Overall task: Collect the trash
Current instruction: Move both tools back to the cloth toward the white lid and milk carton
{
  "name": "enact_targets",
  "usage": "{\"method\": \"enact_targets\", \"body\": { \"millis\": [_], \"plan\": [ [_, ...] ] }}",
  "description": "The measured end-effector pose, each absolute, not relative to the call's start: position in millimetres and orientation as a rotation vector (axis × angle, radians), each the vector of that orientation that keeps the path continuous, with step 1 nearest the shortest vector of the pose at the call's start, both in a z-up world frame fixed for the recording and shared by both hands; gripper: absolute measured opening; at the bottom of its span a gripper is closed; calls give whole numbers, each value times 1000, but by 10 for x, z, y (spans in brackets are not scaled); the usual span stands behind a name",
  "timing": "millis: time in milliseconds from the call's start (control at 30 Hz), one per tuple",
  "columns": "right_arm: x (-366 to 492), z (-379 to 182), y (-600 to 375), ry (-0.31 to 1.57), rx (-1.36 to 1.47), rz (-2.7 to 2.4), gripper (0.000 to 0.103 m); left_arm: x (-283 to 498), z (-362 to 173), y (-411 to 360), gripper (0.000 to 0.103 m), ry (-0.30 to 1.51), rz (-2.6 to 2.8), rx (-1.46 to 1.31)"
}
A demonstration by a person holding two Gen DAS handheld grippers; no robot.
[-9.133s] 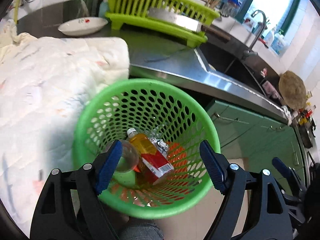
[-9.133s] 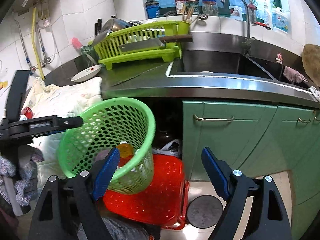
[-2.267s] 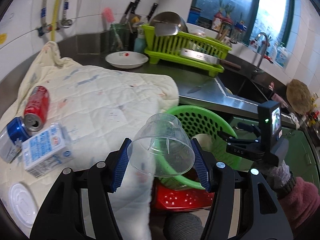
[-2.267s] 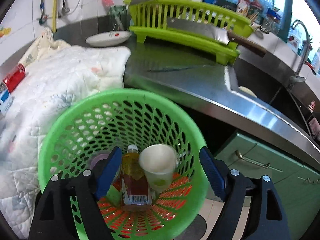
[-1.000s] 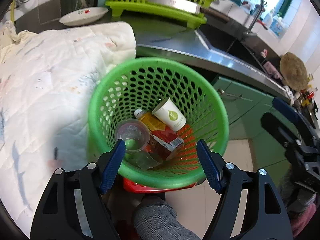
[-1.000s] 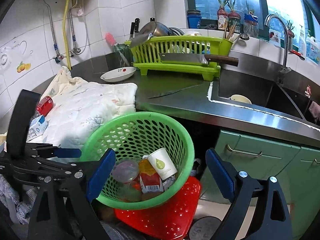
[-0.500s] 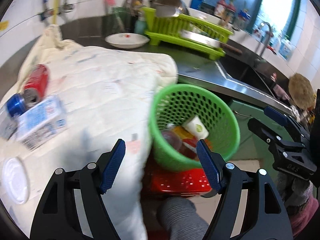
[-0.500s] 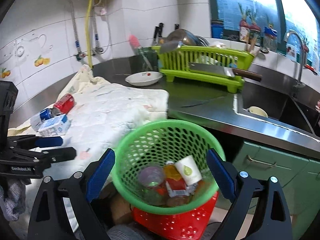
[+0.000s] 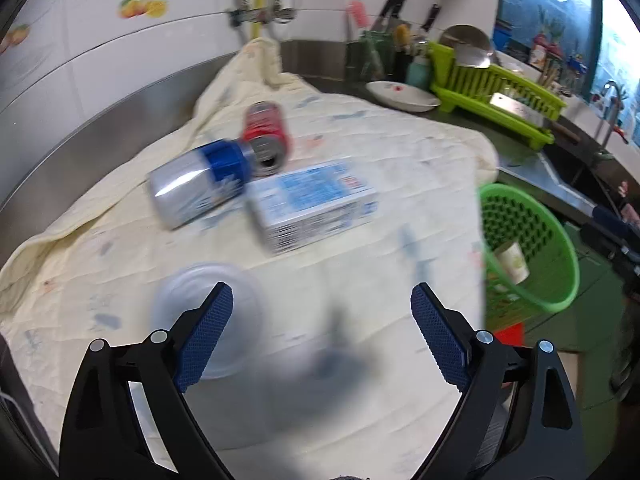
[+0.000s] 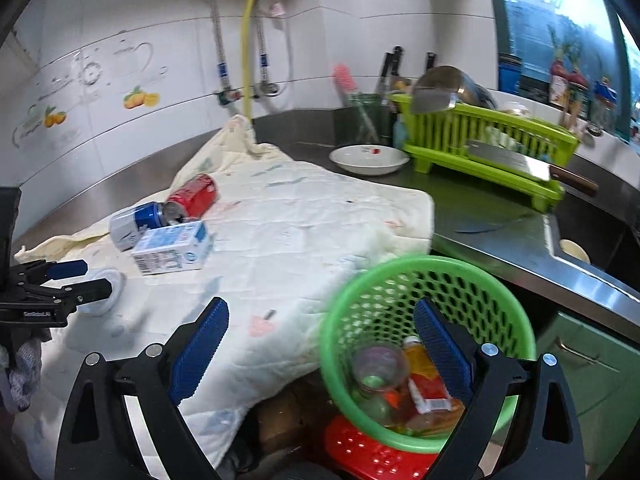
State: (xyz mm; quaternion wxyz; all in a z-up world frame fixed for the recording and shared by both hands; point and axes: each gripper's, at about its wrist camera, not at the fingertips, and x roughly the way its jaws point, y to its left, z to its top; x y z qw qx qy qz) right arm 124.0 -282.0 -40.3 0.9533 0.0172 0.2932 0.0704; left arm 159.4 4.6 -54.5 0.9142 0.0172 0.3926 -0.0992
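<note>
A white and blue carton, a blue and silver can, a red can and a clear plastic lid lie on a cream quilted cloth. My left gripper is open and empty, low over the cloth, its left finger above the lid. My right gripper is open and empty above the cloth's edge. The green basket holds a clear cup, a bottle and a paper cup.
A red crate sits under the basket. At the back of the steel counter are a white dish, a green dish rack with a cleaver, and a utensil holder. The sink lies right.
My left gripper has swung left from above the basket to over the cloth, close to the lid, carton and cans. My right gripper has shifted left, so the basket sits further right in its view.
</note>
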Motion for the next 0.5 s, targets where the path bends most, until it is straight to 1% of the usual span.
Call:
{"method": "enact_targets", "body": {
  "millis": [200,267,500],
  "plan": [
    [1345,-437,-2556,611,7,191,91,1571,-734,553,93,837,-156,37],
    [1381,-459,-2473,617,2,206,91,1575,-822,643,95,864,-165,25],
    [1508,-537,-2228,643,-16,255,91,1642,-1081,765,95,917,-196,40]
  ]
}}
